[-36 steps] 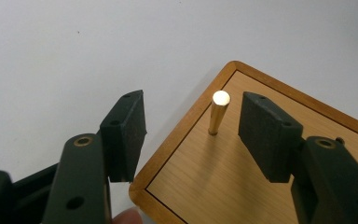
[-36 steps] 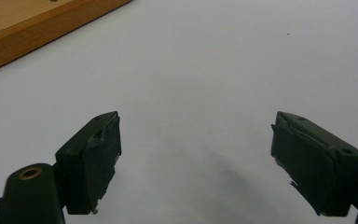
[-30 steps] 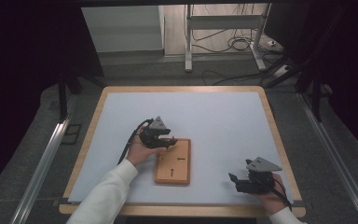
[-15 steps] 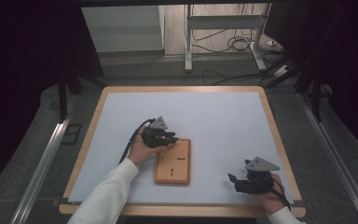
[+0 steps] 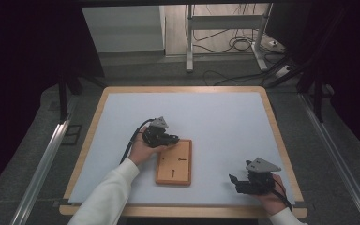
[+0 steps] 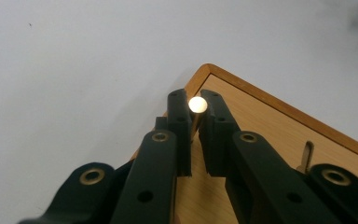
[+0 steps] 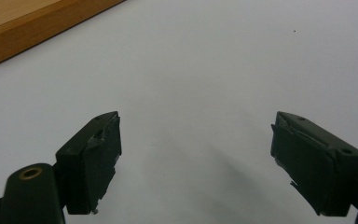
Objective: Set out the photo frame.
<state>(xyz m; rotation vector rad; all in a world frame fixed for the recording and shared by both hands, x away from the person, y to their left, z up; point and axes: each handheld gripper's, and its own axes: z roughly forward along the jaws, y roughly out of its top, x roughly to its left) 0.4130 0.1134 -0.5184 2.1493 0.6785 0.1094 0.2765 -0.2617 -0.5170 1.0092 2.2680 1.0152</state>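
Observation:
A small wooden board (image 5: 174,161) lies on the white table near its front. My left gripper (image 5: 174,138) rests at the board's far left corner. In the left gripper view its jaws (image 6: 193,100) have just been closing and are shut on a thin pale peg (image 6: 197,104) whose round end shows between the pads, right by the board's corner (image 6: 270,135). A second small pin (image 6: 306,156) sticks up from the board further in. My right gripper (image 5: 234,183) sits low at the front right, jaws open (image 7: 196,140) over bare white surface, nothing between them.
The white sheet is framed by a wooden table rim (image 5: 281,136). An edge of the board (image 7: 28,28) shows at the top left of the right gripper view. A metal stand and cables (image 5: 225,42) are on the floor beyond the table.
The left gripper's jaws have narrowed at the board's corner. Neither hand has shifted, and the board lies where it was.

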